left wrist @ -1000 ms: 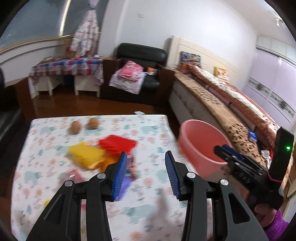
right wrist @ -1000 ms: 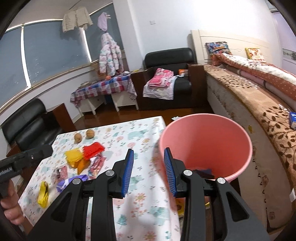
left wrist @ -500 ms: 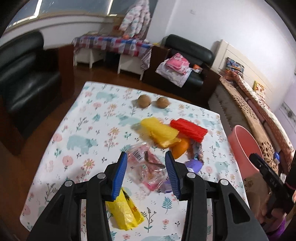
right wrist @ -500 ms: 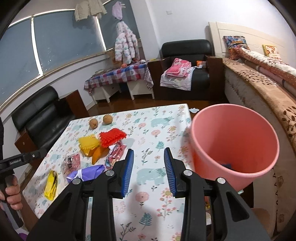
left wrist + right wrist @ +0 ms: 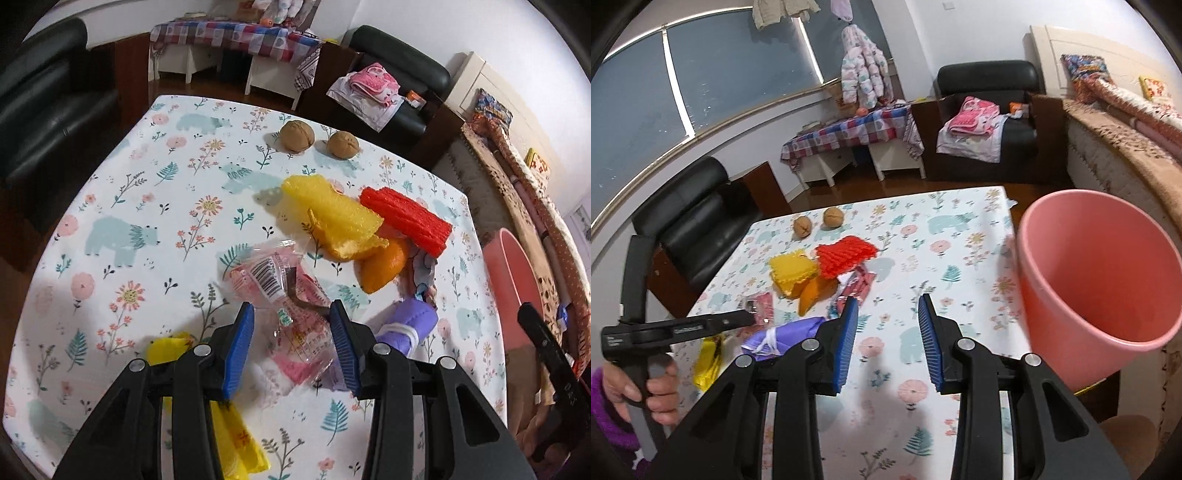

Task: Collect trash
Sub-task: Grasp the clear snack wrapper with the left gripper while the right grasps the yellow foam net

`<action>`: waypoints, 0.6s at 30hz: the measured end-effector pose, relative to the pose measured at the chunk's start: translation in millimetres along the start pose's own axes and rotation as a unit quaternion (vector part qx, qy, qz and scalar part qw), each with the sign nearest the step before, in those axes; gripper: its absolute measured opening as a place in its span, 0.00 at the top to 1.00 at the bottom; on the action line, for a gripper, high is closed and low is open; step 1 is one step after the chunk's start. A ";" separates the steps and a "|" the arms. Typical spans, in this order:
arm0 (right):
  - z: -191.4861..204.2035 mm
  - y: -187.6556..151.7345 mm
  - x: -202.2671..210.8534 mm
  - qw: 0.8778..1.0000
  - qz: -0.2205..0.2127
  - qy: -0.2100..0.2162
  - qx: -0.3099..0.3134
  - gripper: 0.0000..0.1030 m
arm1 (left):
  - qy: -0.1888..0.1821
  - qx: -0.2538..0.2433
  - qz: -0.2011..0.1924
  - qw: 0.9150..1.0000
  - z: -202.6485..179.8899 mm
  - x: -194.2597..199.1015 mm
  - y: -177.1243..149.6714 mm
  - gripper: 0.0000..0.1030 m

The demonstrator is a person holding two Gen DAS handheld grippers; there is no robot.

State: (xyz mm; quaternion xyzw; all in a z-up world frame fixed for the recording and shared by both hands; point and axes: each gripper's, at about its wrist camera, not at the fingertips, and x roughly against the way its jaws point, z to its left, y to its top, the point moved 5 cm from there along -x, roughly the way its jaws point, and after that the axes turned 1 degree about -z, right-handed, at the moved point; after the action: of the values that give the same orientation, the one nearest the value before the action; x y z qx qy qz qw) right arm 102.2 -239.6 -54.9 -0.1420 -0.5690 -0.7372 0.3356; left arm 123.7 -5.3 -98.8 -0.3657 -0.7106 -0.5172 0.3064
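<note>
Crinkly clear-and-pink wrapper (image 5: pixel 284 295) sits framed between the spread fingers of the left gripper (image 5: pixel 291 343), not yet pinched.

Nearest, the right gripper (image 5: pixel 888 338) hangs spread and empty over the table's (image 5: pixel 122 206) right side; the pink bin (image 5: pixel 1097 280) stands just off that edge. Farther in lie yellow foam (image 5: pixel 328 210), red foam (image 5: pixel 406 219) and two walnuts (image 5: pixel 296 136) toward the far edge. Thin, slippery film could slide out of a shallow pinch, or the purple wrapper (image 5: pixel 410 323) beside it could get dragged along.

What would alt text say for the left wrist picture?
An open left gripper hovers over a clear pink snack wrapper on a floral tablecloth, with foam nets, orange peel and two walnuts beyond and a pink bin at right.
</note>
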 end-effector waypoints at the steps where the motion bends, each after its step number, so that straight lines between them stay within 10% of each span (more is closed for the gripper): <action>1: 4.4 1.3 -2.1 1.000 0.001 0.006 0.005 0.67 | -0.001 0.001 -0.001 1.000 -0.4 -0.9 0.9 0.60; 7: 42.2 17.2 -14.7 0.997 0.003 0.058 0.051 0.67 | -0.010 -0.004 -0.013 1.000 1.7 2.1 4.5 0.91; 18: 114.9 24.6 -82.5 0.979 0.079 0.121 0.146 0.67 | -0.024 0.015 -0.066 0.997 30.2 33.5 17.6 0.95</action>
State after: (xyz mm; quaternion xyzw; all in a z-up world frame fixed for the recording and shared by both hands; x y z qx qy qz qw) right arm 159.2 -107.8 -49.5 -0.0452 -0.6128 -0.6289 0.4764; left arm 118.5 33.9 -70.9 -0.3257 -0.7481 -0.5164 0.2602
